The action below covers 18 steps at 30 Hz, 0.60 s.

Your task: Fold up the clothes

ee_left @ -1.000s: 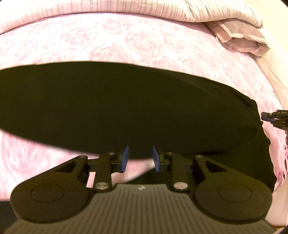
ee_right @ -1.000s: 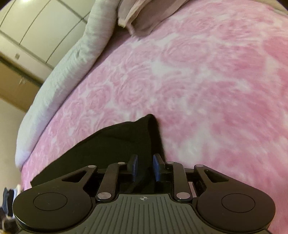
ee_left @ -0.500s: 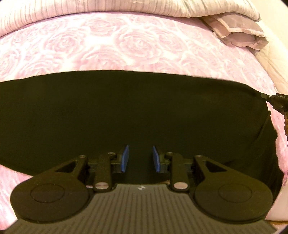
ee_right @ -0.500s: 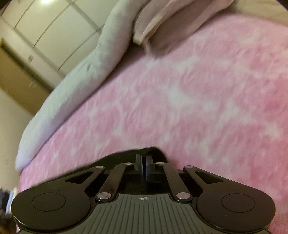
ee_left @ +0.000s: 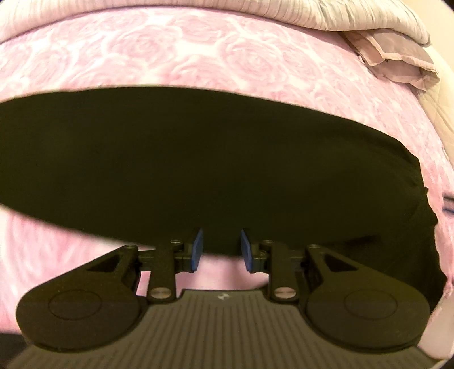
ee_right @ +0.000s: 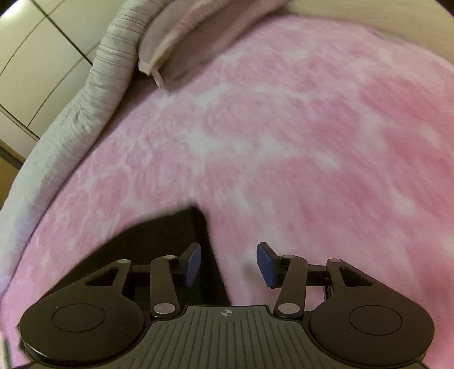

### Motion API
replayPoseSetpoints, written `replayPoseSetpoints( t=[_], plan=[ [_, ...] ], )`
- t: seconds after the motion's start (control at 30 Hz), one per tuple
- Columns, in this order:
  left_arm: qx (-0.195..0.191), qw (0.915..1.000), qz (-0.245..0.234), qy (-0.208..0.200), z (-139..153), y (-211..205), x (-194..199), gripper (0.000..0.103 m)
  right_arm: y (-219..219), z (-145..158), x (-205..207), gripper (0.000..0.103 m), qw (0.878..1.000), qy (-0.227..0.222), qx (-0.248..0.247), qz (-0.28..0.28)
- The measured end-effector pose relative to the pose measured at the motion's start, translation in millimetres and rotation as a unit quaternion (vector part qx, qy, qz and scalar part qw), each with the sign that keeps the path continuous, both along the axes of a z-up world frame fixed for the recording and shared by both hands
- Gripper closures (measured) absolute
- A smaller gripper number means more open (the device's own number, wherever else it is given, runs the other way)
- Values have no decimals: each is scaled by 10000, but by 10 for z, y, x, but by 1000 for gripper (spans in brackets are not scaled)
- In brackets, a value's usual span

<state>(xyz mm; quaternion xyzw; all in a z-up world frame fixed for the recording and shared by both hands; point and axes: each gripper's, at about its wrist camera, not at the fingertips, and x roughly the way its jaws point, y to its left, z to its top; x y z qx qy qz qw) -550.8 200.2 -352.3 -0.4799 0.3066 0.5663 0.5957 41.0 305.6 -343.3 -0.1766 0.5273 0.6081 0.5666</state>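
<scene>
Blue fingers (ee_left: 196, 249) of the left gripper (ee_left: 218, 249) stand apart, empty, at the black garment's (ee_left: 198, 159) near edge; the right gripper (ee_right: 228, 262) gapes wide beside its corner. Beyond, pink rose blanket (ee_left: 198, 54), then grey duvet (ee_left: 255, 11).

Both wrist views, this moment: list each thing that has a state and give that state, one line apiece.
black garment: lying flat on the bed, spread wide, held by neither gripper.
left gripper: open, empty, at the garment's near edge.
right gripper: open wide, empty, beside the garment's corner.
pink rose blanket: spread over the bed, under the garment.
grey striped duvet: bunched along the far edge.
pillow: lying at the far corner, partly under the duvet.
</scene>
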Motion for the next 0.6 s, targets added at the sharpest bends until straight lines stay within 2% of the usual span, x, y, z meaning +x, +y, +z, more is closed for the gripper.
replayPoseSetpoints(
  t=[0.2, 0.3, 0.43, 0.5, 0.53, 0.6],
  plan=[
    [-317, 9992, 223, -85, 71, -445, -58, 79, -1142, 223, 184, 55, 9943, 76, -809, -695],
    [-464, 9980, 398, -180, 75, -654, -78, 79, -1447, 161, 124, 55, 9903, 23, -1120, -821],
    [-540, 9966, 573, -260, 75, -916, -83, 79, -1592, -38, 165, 55, 9852, 463, -1165, -1167],
    [-558, 9962, 620, -242, 71, -1027, -83, 79, -1621, -93, 179, 75, 9848, 599, -1029, -1265],
    [-562, 9953, 761, -216, 84, -1130, -127, 79, -1640, -91, 192, 87, 9862, 518, -986, -1228],
    [-572, 9925, 1067, -159, 112, -1346, -223, 79, -1680, -87, 223, 92, 9883, 350, -913, -1171]
  ],
)
